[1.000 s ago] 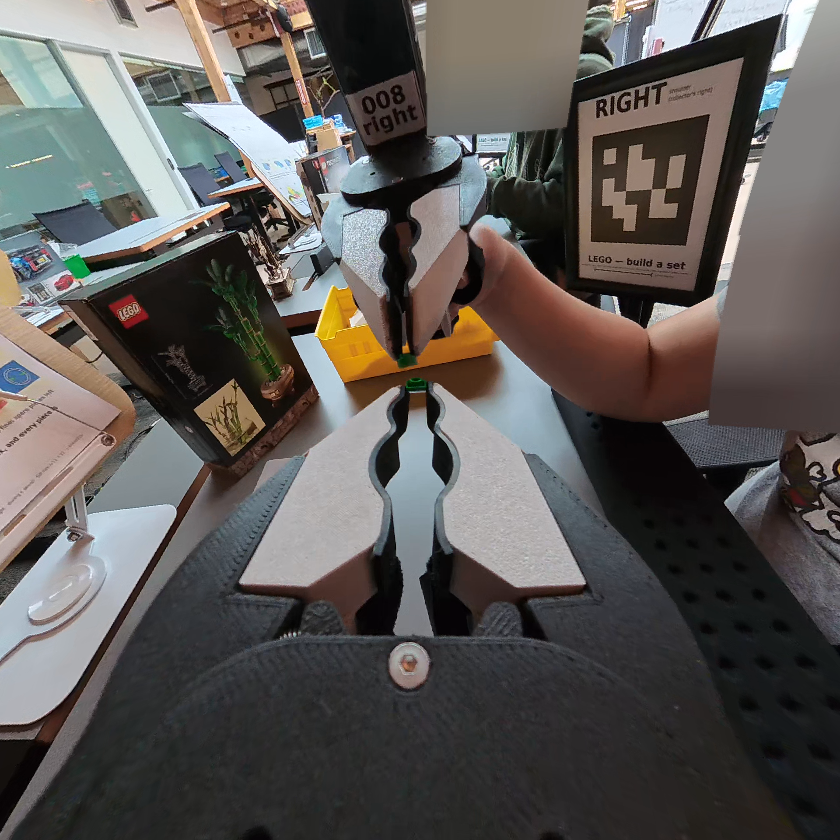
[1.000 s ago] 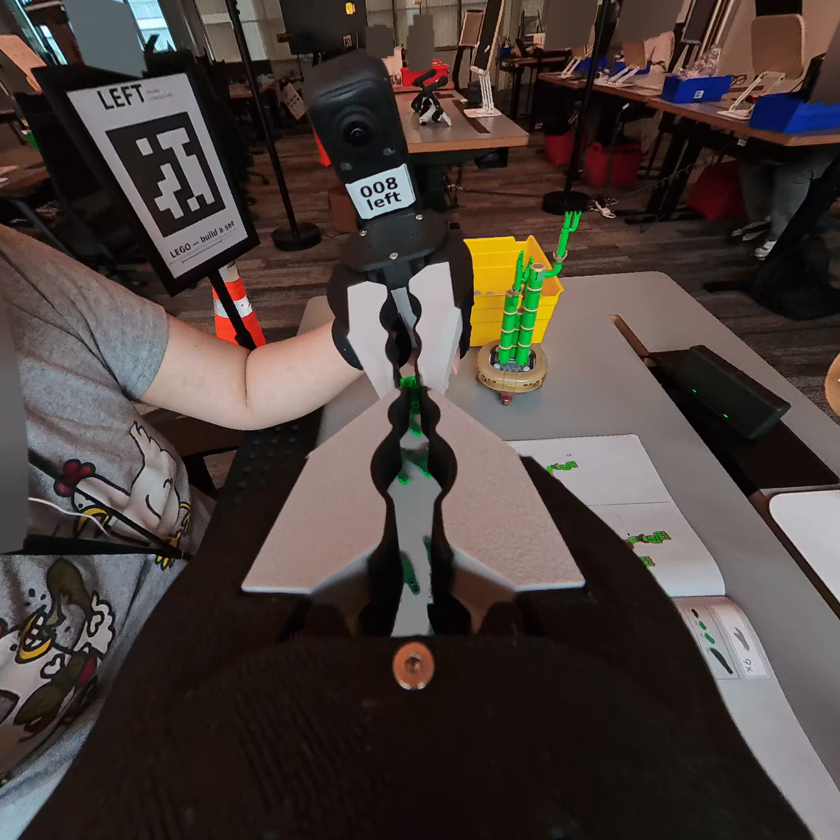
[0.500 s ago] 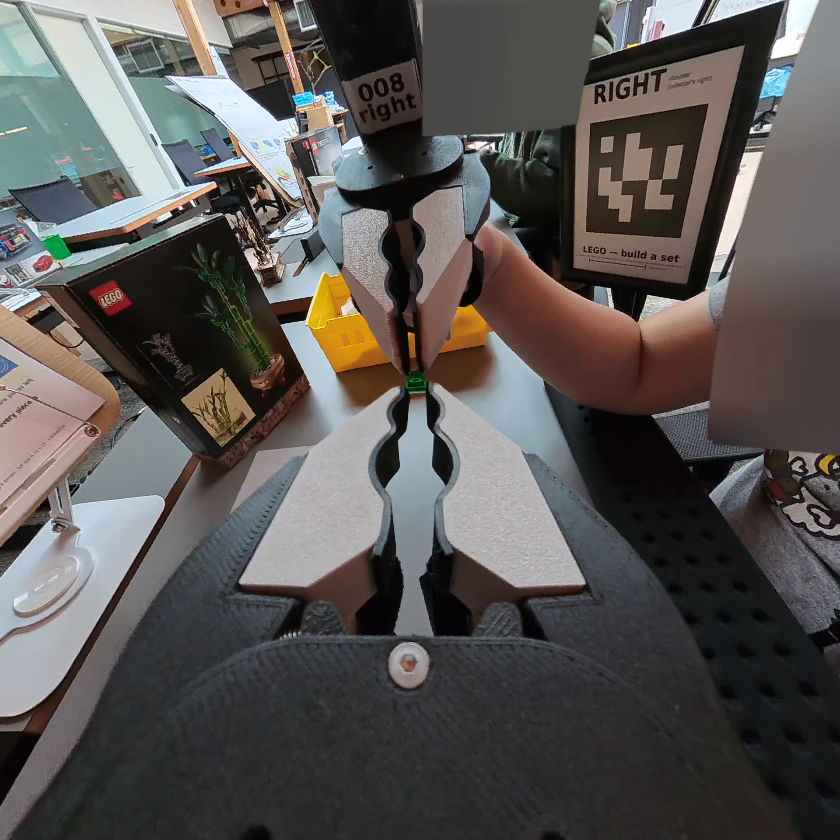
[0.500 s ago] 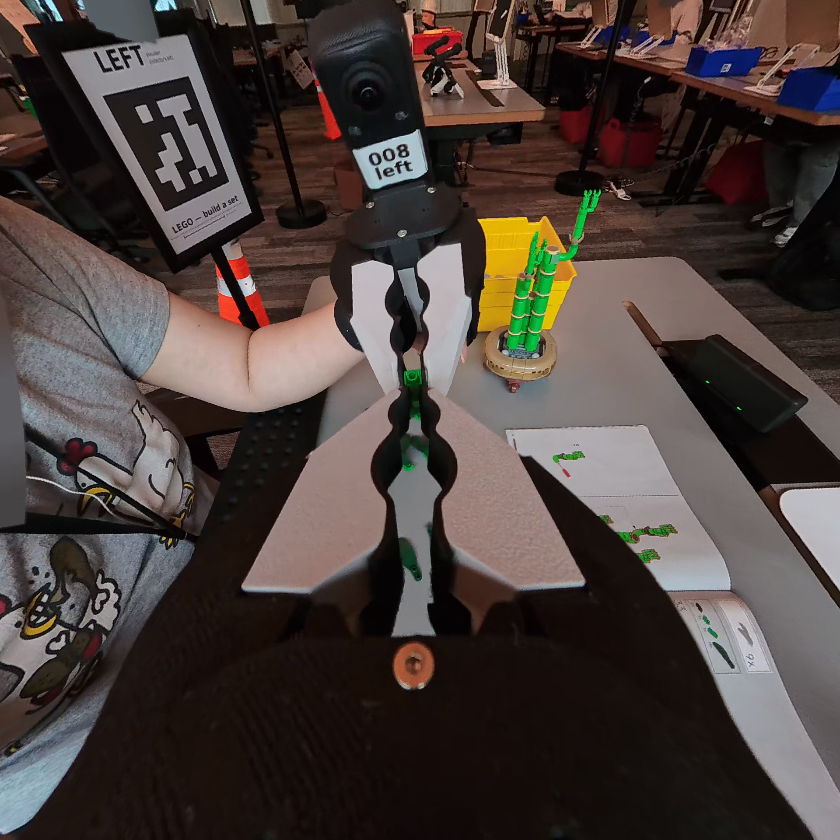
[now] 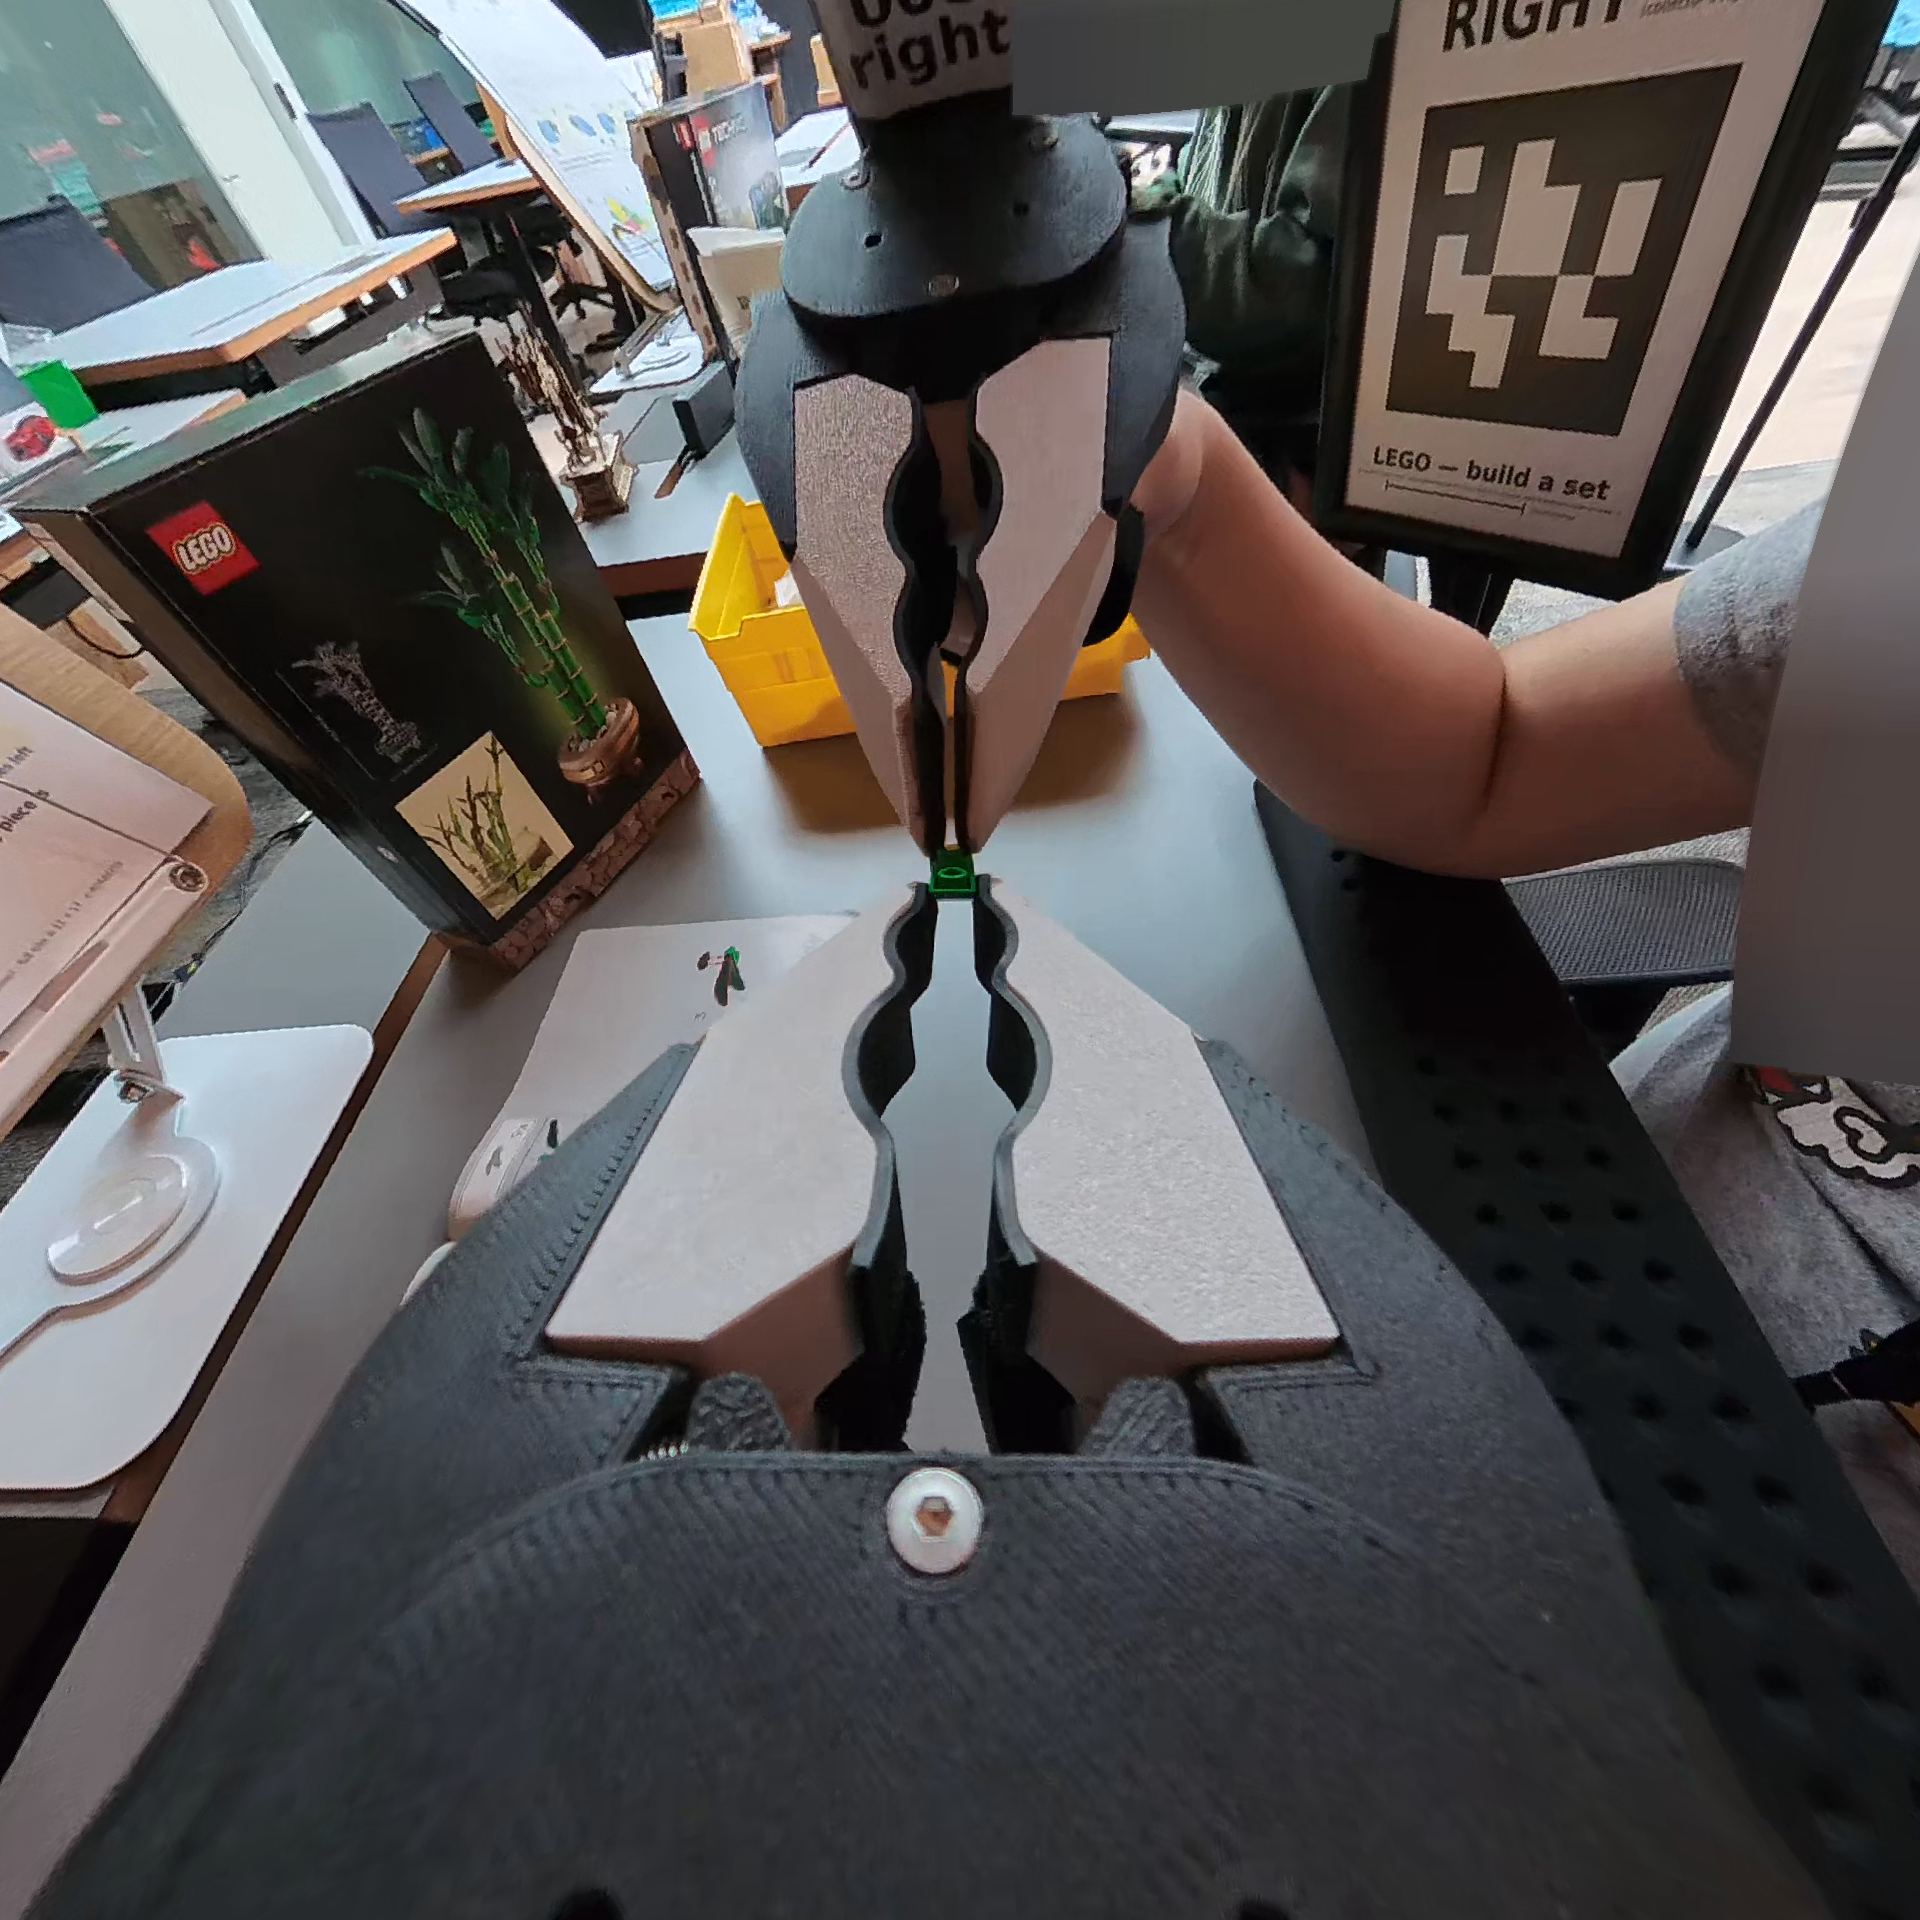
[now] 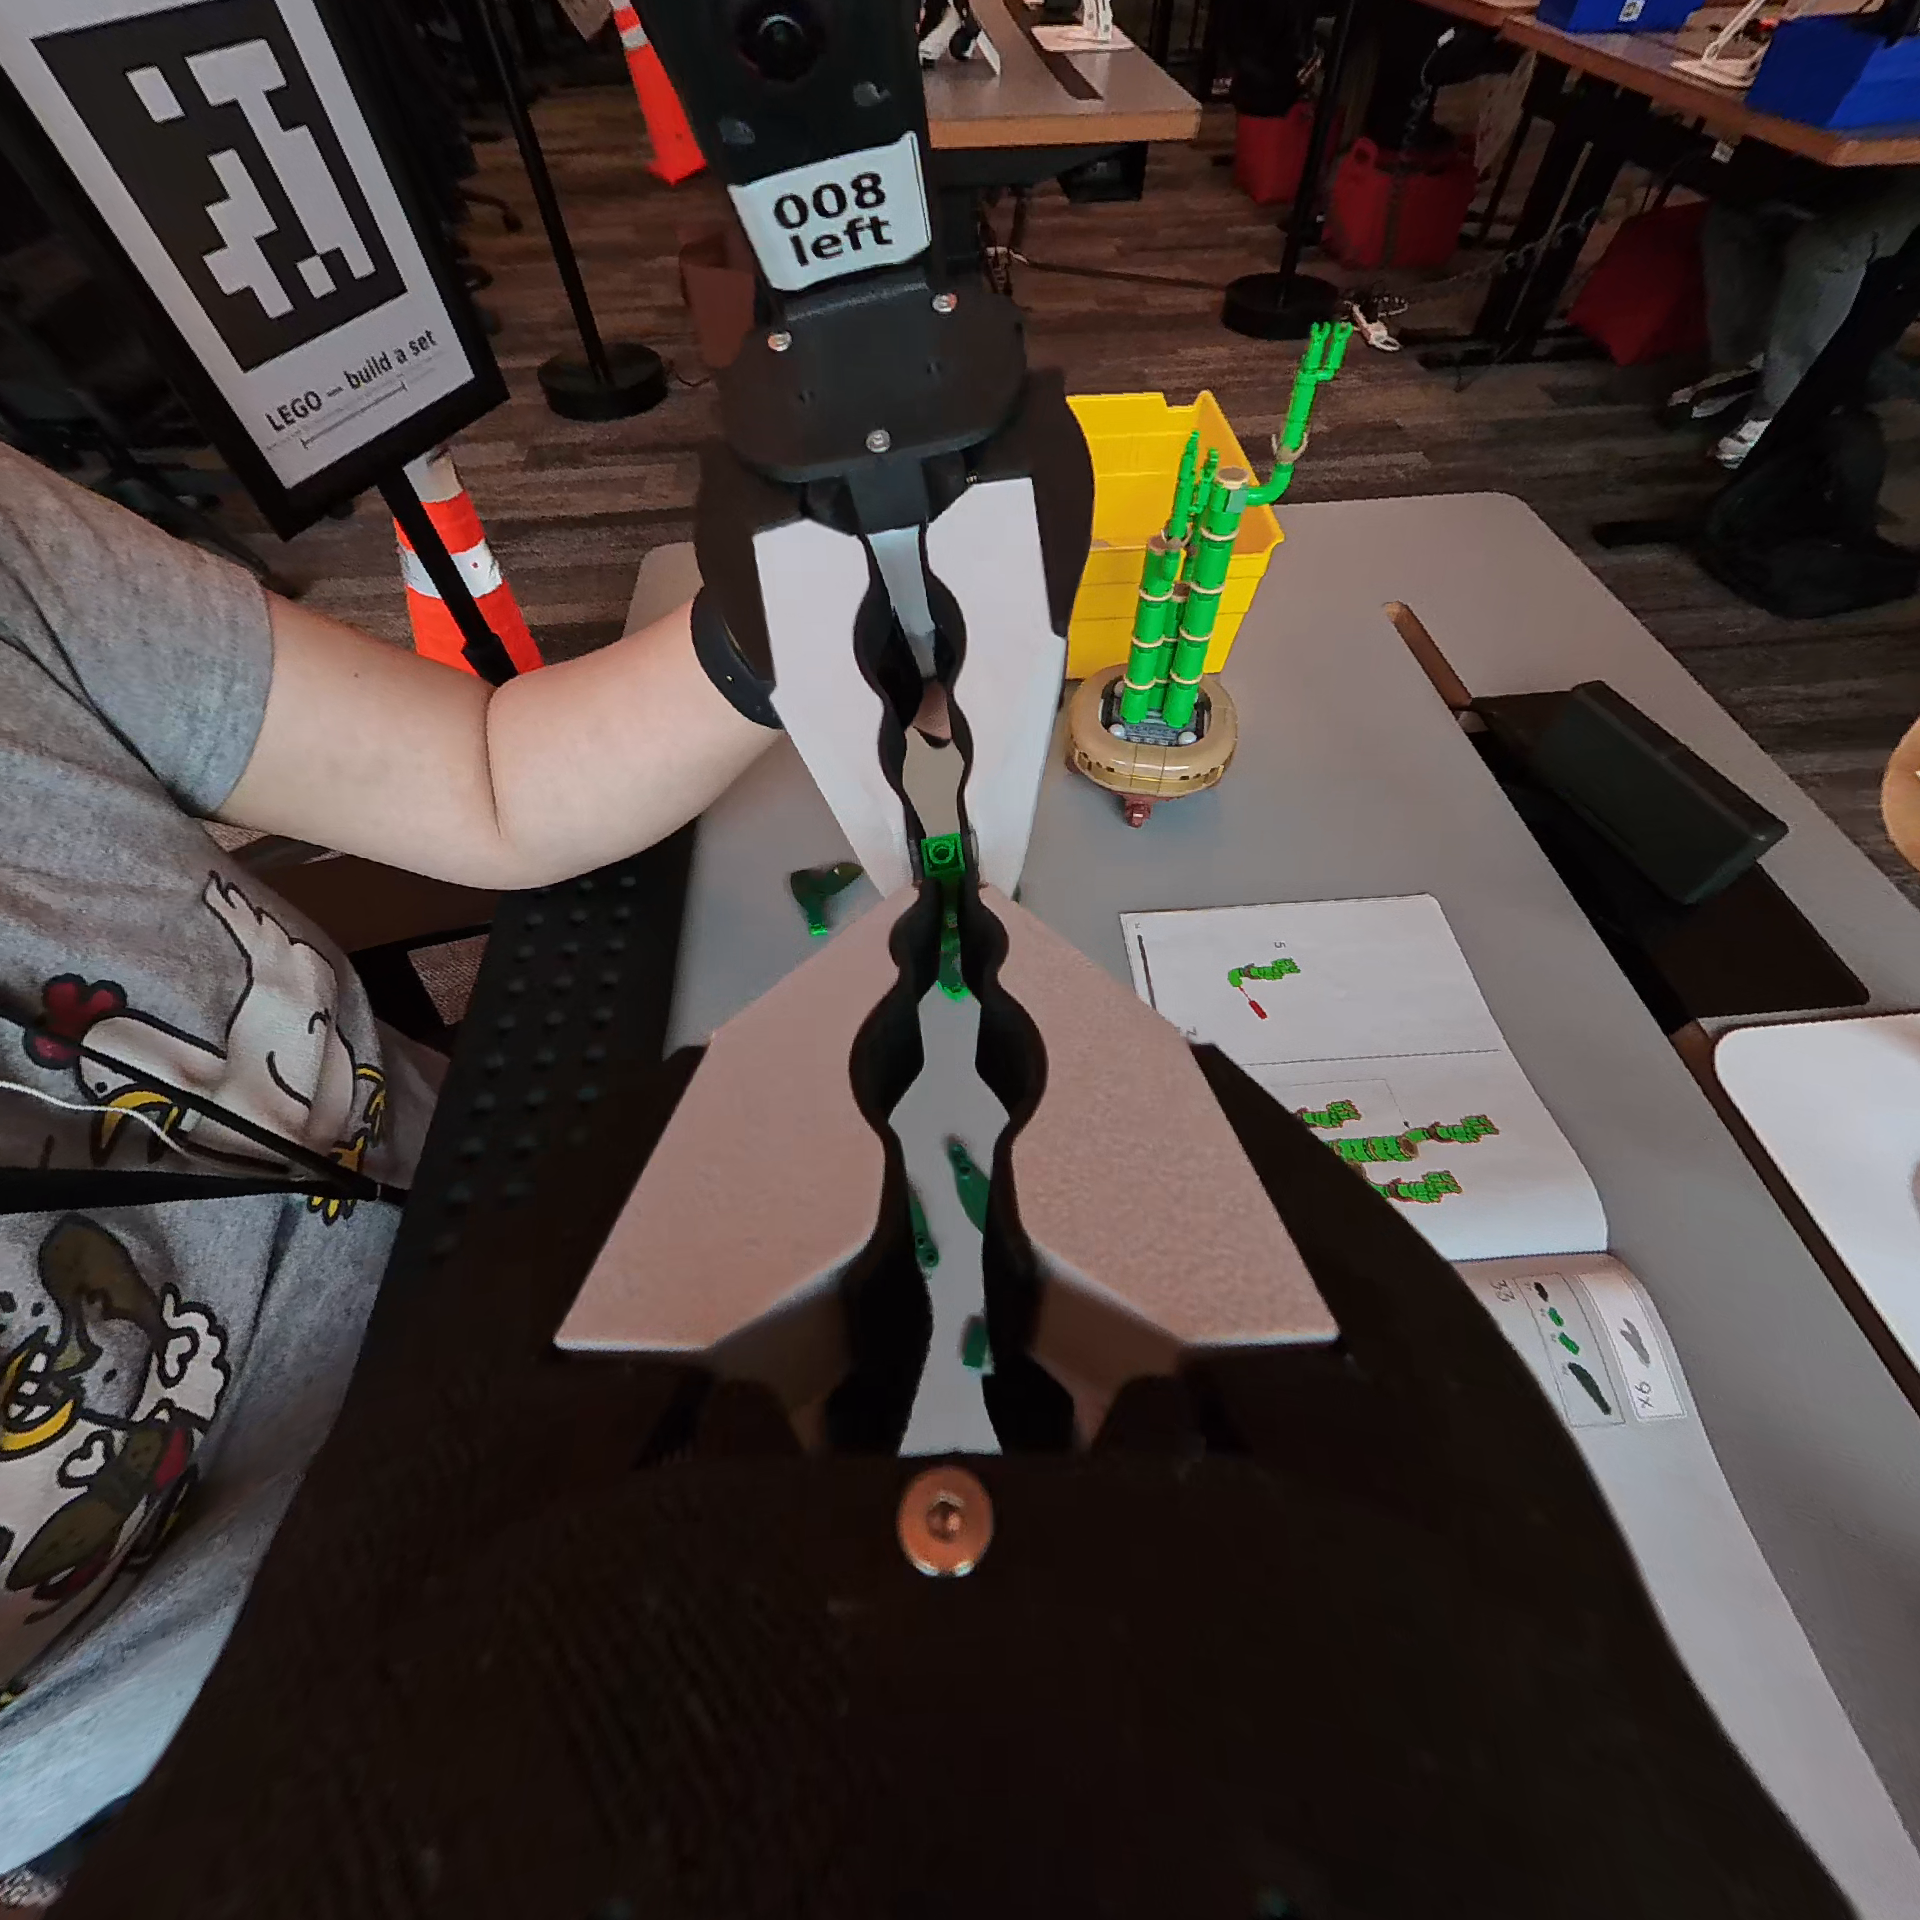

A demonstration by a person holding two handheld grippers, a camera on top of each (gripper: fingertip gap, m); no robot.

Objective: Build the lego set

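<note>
My two grippers meet tip to tip above the grey table (image 6: 1351, 810). My left gripper (image 5: 952, 896) is shut on a small green studded piece (image 5: 952, 876); that piece also shows in the right wrist view (image 6: 943, 854) between the left gripper's fingertips (image 6: 987, 852). My right gripper (image 6: 943, 902) is shut on a thin green piece (image 6: 948, 951), whose end touches the studded piece. In the left wrist view the right gripper (image 5: 945, 836) points down onto the studded piece. The partly built bamboo model (image 6: 1174, 623) stands upright in its tan pot behind, to the right.
Loose green leaf pieces (image 6: 821, 888) lie on the table below the grippers. An open instruction booklet (image 6: 1351, 1039) lies to the right. A yellow bin (image 5: 769, 644) and the set's box (image 5: 395, 644) stand at the back. A black perforated mat (image 5: 1538, 1143) lies by the person. My left and right fingertips are right by each other.
The two grippers have closed the gap between them. The green pieces, apart a second ago, now touch. Both grippers have stayed shut.
</note>
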